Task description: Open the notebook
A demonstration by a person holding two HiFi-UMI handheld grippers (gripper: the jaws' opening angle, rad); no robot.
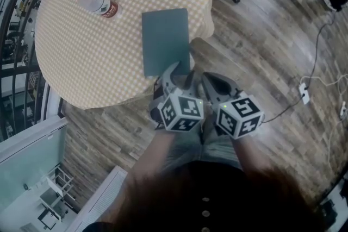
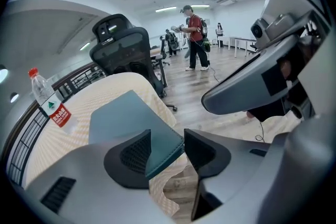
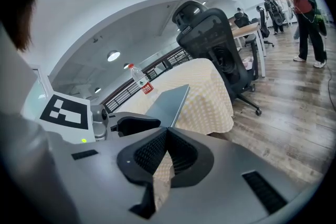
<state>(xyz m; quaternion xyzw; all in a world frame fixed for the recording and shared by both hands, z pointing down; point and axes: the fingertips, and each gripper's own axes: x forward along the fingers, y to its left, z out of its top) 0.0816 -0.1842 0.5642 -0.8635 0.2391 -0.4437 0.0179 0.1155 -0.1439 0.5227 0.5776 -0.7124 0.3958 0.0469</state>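
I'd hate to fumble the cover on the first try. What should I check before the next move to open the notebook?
1. Notebook closed, flat on the table: ok.
2. Left hand-held gripper jaws apart, with the notebook's near corner between them: ok.
3. Left jaws set to take the cover alone, not the whole book: cannot tell.
4. Right hand-held gripper ready to hold the book down: not ok; its jaws are together and off the notebook.
5. Bottle out of the cover's swing: cannot tell; it stands apart, but near the far left corner.
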